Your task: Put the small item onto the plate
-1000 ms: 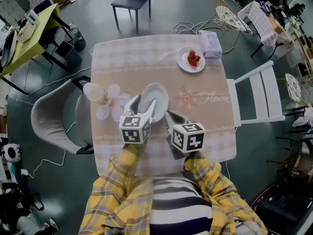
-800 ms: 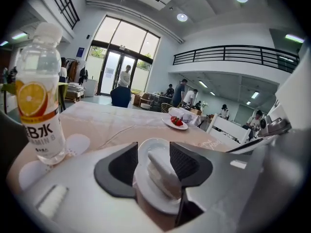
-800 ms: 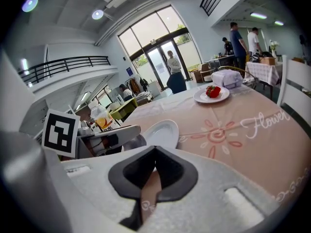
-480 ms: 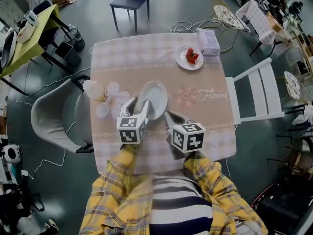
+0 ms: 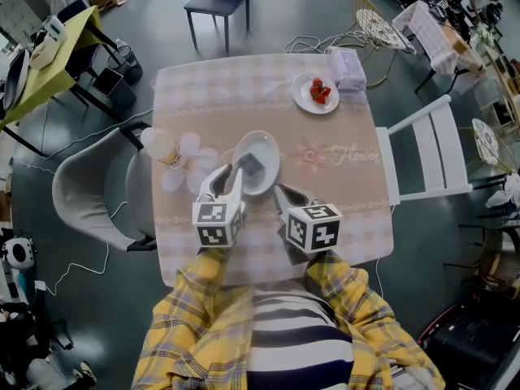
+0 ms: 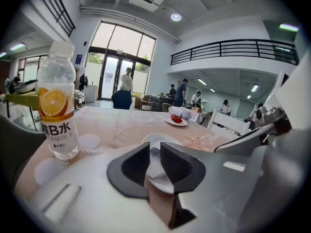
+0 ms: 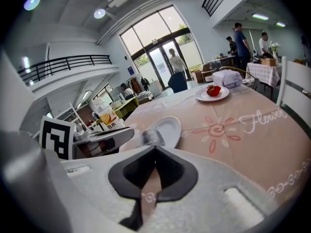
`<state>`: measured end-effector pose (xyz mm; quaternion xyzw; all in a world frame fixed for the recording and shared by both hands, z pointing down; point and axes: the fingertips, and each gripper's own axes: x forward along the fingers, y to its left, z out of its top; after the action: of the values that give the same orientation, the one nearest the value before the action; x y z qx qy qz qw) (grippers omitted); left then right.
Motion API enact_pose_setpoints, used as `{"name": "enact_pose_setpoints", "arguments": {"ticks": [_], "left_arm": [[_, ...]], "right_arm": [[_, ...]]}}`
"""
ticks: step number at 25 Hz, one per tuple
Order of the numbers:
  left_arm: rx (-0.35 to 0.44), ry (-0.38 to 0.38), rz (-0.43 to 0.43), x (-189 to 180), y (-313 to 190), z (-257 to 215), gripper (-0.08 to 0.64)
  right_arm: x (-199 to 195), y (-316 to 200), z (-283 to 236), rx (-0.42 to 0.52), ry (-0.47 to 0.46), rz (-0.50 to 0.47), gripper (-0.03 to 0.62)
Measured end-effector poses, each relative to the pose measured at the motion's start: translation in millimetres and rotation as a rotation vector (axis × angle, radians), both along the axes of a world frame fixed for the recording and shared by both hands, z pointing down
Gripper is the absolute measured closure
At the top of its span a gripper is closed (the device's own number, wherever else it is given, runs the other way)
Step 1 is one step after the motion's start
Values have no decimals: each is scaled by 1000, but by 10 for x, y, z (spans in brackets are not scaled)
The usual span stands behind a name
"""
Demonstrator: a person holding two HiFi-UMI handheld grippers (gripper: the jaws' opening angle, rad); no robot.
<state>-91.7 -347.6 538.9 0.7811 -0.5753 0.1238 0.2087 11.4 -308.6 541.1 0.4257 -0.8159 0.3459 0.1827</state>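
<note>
Item: small grey block (image 5: 250, 165) on white plate (image 5: 265, 146), just beyond left tool (image 5: 231, 172) tips | left tool: closing, gripping nothing | right tool (image 5: 279, 190): pressed together

Looks along the right gripper (image 7: 156, 148), with dark jaws closed tip to tip at lower centre. Finds a white plate (image 7: 168, 125) just beyond on the pink tablecloth (image 7: 233, 140), with a small grey item (image 7: 152, 138) at its near edge. Catches a second plate (image 7: 221, 96) of red fruit (image 7: 213, 90) at upper right and an orange-labelled bottle (image 7: 108, 121) at middle left.
</note>
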Motion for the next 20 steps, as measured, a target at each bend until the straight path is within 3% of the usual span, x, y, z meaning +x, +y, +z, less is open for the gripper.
{"name": "enact_pose_setpoints", "arguments": {"ticks": [3, 10, 20], "left_arm": [[-1, 49, 7, 40, 165, -50, 554], [-57, 264, 17, 184, 618, -146, 558], [-66, 296, 63, 403, 1084, -185, 558]], "right_arm": [[-12, 47, -10, 0, -6, -3, 591], [-28, 264, -55, 3, -25, -31, 591], [4, 614, -95, 29, -30, -55, 591]]}}
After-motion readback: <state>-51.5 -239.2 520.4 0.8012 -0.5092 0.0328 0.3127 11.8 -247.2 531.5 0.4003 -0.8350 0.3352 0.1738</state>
